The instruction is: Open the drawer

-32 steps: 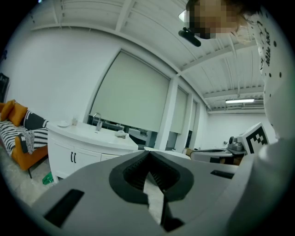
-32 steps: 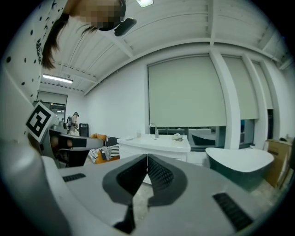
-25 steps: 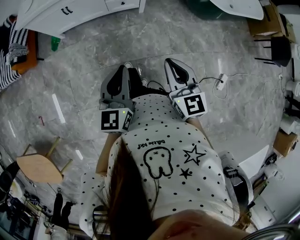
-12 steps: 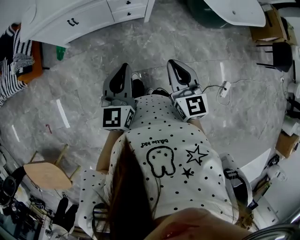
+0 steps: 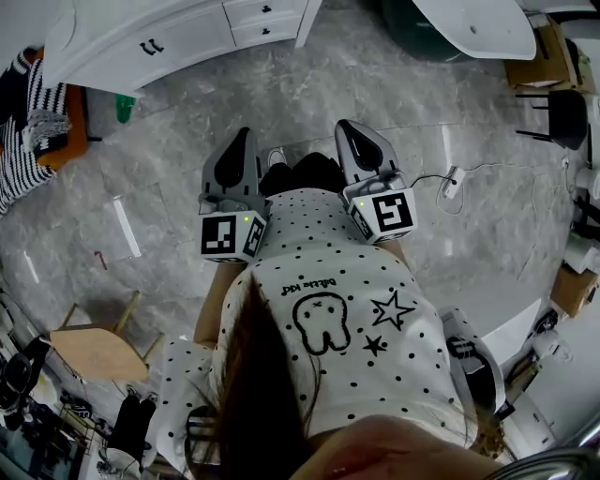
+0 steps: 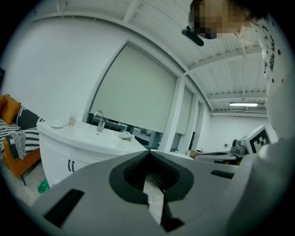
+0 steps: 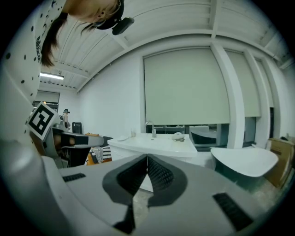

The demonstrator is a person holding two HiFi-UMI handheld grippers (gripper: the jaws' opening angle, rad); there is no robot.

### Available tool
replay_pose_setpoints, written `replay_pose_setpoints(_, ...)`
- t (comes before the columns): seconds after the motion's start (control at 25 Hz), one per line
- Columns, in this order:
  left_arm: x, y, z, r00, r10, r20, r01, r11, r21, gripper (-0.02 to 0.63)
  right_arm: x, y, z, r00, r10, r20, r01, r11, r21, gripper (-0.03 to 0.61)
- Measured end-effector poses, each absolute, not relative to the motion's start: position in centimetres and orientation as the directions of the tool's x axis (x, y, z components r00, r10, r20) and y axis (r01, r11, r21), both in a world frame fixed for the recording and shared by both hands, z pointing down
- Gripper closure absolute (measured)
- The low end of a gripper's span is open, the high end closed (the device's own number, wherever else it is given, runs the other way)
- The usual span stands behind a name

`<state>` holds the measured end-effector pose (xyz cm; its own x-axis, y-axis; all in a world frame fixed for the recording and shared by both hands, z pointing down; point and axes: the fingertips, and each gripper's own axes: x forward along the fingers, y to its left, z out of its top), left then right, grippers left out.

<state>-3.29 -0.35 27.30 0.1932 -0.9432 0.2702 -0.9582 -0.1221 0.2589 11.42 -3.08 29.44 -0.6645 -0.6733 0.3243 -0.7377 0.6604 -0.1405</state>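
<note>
Head view: left tongs [image 5: 241,139] and right tongs [image 5: 347,129] both closed, empty. White drawer [image 5: 246,13] sits at twelve o'clock, well apart. Probably rigid and light-sliding; pinch its small dark knob [image 5: 266,9].

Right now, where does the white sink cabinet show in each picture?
Head view: the cabinet is at the top left, across the floor.
Left gripper view: the cabinet is at the left, at mid height.
Right gripper view: the cabinet is in the centre.
Shared landmark: the striped cloth beside the cabinet shows in all three views.
</note>
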Motion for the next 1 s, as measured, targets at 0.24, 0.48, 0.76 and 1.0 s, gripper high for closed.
replay_pose_setpoints(0.24, -3.7, 0.3, 27.1, 0.166, -0.945, 0.281, -0.962, -0.094, 0.255, 0.609, 11.5, -2.9, 29.8, -0.669, -0.665, 0.332, -0.734, 0.663, -0.149, 0.565)
replay_pose_setpoints(0.48, -4.0, 1.0, 27.2, 0.139, -0.95, 0.279, -0.964, -0.066, 0.258, 0.609, 11.1, -2.8, 29.9, -0.686, -0.646, 0.335, -0.715, 0.684, -0.145, 0.566)
replay_pose_setpoints(0.76, -3.3, 0.3, 27.3, 0.124, -0.969, 0.213, -0.966, -0.069, 0.248, 0.609, 11.2, -4.3, 28.7, -0.7, -0.645, 0.306, -0.694, 0.715, -0.081, 0.566)
replay_pose_setpoints(1.0, -3.7, 0.5, 27.0, 0.094, -0.977, 0.192, -0.968, -0.044, 0.249, 0.609, 10.3, -4.5, 28.5, -0.726, -0.623, 0.293, -0.665, 0.743, -0.069, 0.566)
